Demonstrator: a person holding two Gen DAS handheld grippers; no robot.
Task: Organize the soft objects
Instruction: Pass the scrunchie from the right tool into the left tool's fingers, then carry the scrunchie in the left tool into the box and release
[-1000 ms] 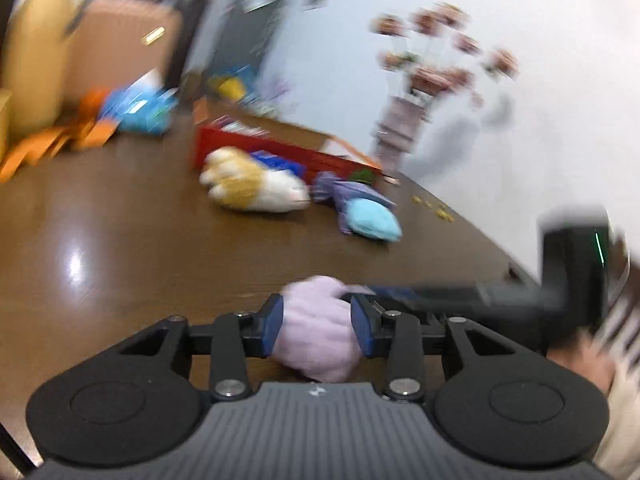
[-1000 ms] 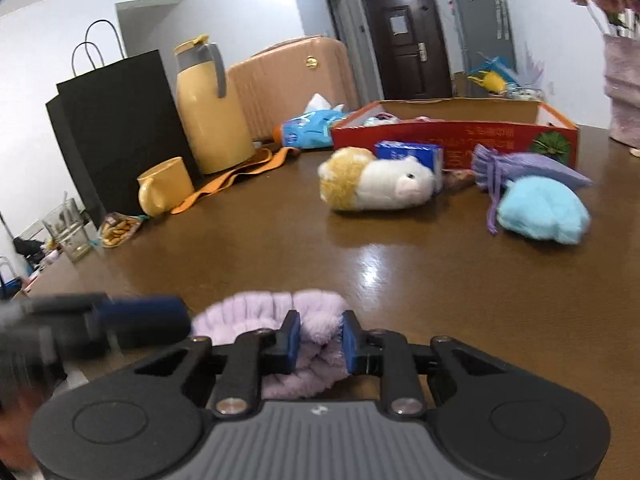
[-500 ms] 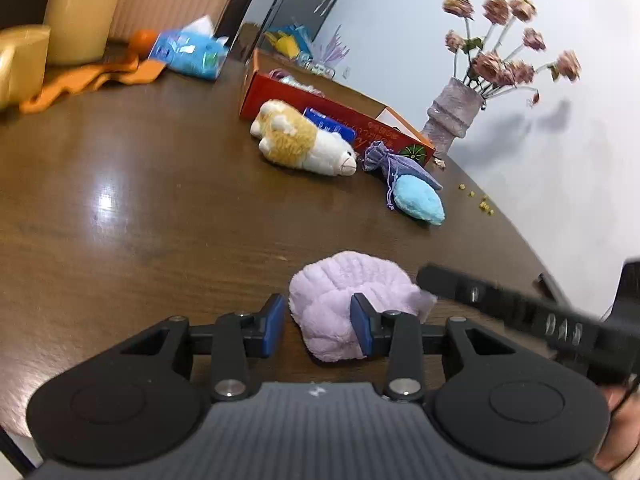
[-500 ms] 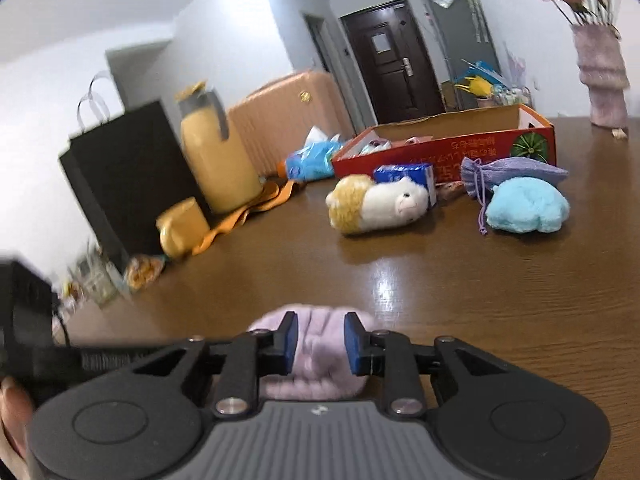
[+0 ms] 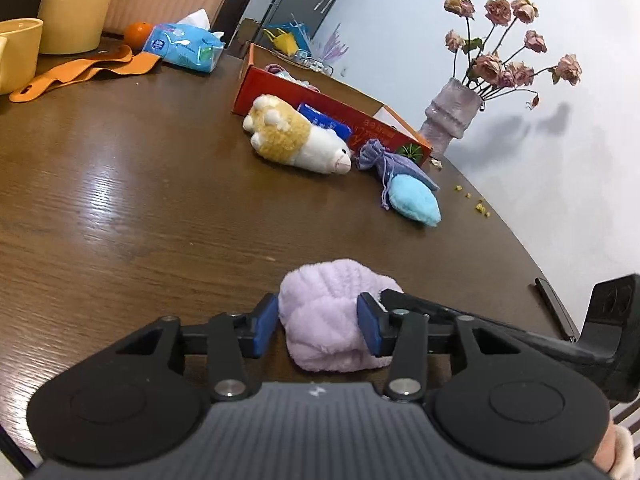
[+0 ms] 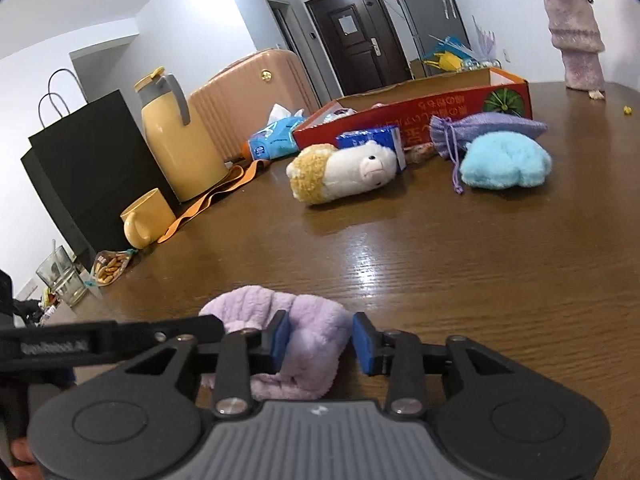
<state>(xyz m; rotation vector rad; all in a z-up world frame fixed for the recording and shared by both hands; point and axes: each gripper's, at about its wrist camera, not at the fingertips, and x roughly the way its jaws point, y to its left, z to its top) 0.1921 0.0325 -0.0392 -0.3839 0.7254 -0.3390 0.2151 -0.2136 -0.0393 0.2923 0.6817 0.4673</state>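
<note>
A: Left wrist view. The lilac fleece cloth [image 5: 320, 312] lies bunched on the worktop [image 5: 140, 208], near edge, right under the camera. The left tongs [image 5: 318, 326] are clenched on it, with both blue pads pressed into the pile. One black finger of the other tool reaches in from the right and touches the same bundle.

B: And the destination?

A: Probably the red box [image 5: 360, 120] at the far side. An alpaca plush [image 5: 296, 140], a purple drawstring pouch [image 5: 384, 160] and a blue plush [image 5: 416, 200] lie in front of it, well apart from the cloth.

B: Right wrist view?

A: Same cloth, seen from the other side. The right tongs [image 6: 320, 340] have just been opening. The cloth sits between the pads. The left pad rests against the fleece, while the right pad looks just clear of it, so I read them as released.

B: What is the step in hand?

A: My judgement is that the cloth is being folded or tidied and the right side is letting go. To do it well, keep the left grip firm so the bundle does not spring open. Draw the right tongs straight back without snagging the pile, and lift only once the fold holds.
</note>
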